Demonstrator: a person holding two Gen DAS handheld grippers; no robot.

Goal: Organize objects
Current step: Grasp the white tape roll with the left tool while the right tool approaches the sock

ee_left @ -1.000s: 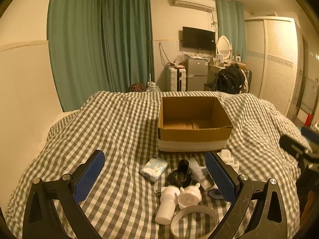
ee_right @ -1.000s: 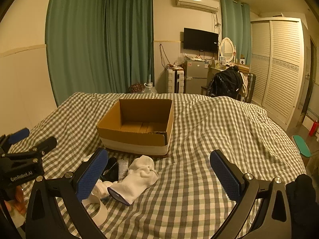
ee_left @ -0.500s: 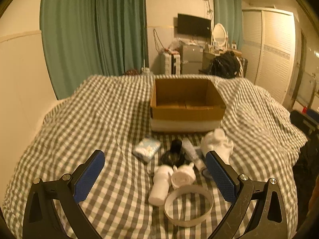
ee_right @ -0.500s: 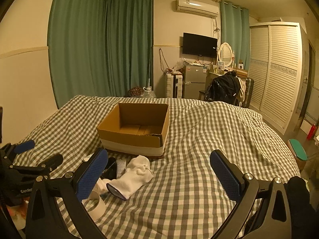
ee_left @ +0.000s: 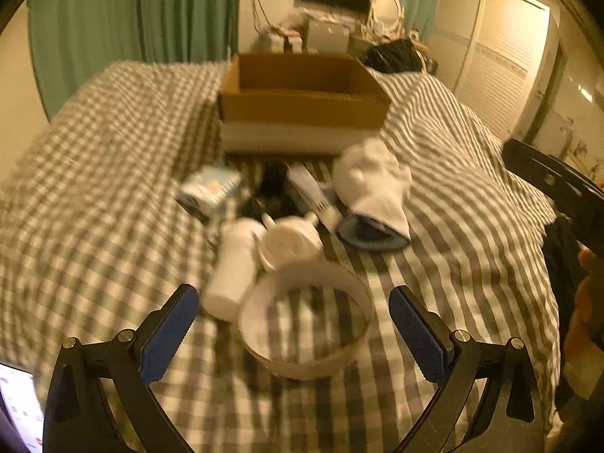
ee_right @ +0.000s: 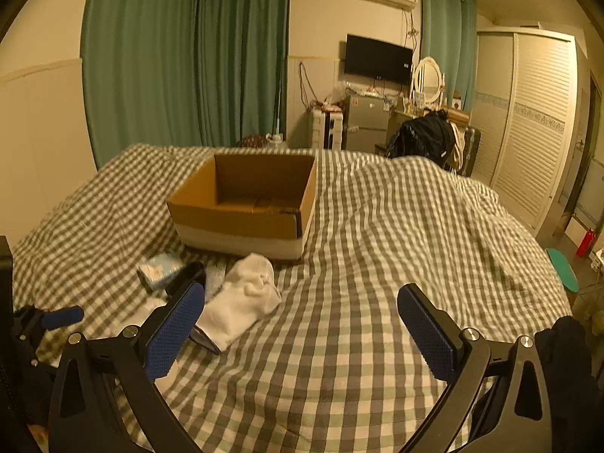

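Note:
An open cardboard box stands on the checked bed. In front of it lies a cluster: a white tape ring, a white bottle, a white round lidded piece, a white sock, a tube, a black item and a blue-white packet. My left gripper is open and empty, its jaws on either side of the tape ring, just above it. My right gripper is open and empty over bare bedding, right of the sock.
The checked quilt covers the whole bed. Green curtains, a fridge, a chair with a black bag and a white wardrobe stand beyond the bed. The left gripper shows at the left edge of the right wrist view.
My left gripper has moved forward and down toward the cluster, so the tape ring now lies between its jaws; the view is blurred. My right gripper has barely moved.

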